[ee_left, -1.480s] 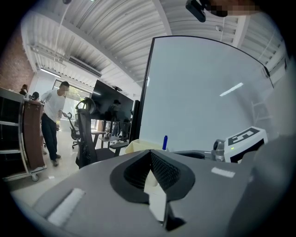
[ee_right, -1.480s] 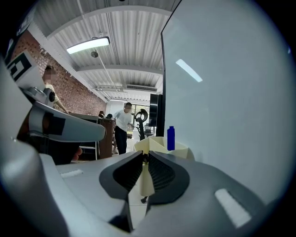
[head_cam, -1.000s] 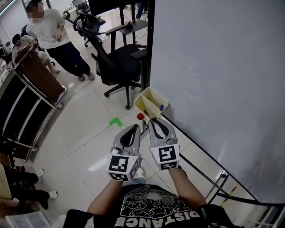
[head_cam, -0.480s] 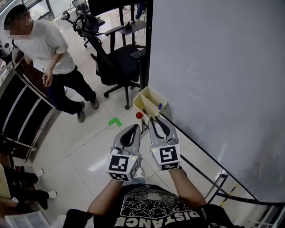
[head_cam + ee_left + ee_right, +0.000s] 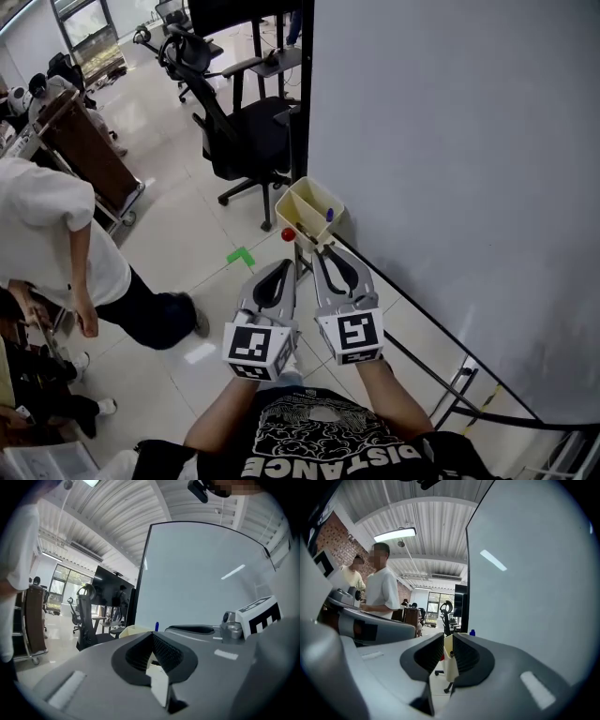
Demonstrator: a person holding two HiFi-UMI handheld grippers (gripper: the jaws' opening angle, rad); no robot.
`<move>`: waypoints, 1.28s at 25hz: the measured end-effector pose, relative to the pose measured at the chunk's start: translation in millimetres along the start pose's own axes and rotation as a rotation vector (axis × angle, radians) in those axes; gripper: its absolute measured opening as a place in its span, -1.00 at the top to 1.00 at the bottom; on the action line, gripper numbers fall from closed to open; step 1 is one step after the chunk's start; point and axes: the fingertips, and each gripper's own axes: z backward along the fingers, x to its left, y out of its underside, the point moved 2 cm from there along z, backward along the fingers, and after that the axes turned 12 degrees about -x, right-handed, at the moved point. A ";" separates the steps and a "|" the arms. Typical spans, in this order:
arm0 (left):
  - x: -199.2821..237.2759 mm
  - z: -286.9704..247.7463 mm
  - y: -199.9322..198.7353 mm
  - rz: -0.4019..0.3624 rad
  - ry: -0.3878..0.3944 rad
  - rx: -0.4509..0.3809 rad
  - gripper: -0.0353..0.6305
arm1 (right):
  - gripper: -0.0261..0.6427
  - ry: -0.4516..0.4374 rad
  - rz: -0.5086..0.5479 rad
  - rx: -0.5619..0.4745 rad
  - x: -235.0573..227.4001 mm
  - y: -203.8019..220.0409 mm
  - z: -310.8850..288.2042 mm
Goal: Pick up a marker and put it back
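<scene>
Open-plan office/lab space — big whiteboard (image 5: 450,169) w/ a marker bin (image 5: 302,199) on its frame, swivel chair (image 5: 246,131) by a desk w/ dark screen (image 5: 234,11), rolling cart (image 5: 86,150), tiled floor (image 5: 178,234) — strip light (image 5: 398,534), corrugated ceiling (image 5: 436,522), brick wall (image 5: 333,535).

We see a pale tiled floor (image 5: 178,239) bearing a black office chair (image 5: 239,131), a brown wheeled cart (image 5: 86,155) and a green tape mark (image 5: 241,255). A yellow bin (image 5: 291,214) beside the whiteboard (image 5: 450,141) holds a blue-capped marker (image 5: 329,215).

Floor tiles (image 5: 178,234) gleam glossy — whiteboard (image 5: 450,141) smooth, tray (image 5: 292,214) matt plastic
</scene>
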 end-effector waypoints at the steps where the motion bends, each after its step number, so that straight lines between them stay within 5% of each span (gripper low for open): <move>1: -2.6 1.9 -0.6 -0.001 0.002 -0.006 0.88 | 0.79 0.000 -0.003 -0.006 0.8 -2.7 3.1; 18: -61.6 41.2 -22.1 -0.027 -0.002 -0.083 0.88 | 0.79 -0.016 -0.022 -0.090 11.0 -52.3 75.5; 32: -131.1 88.0 -32.1 -0.036 0.011 -0.069 0.88 | 0.92 -0.004 -0.039 -0.094 14.0 -80.0 155.7</move>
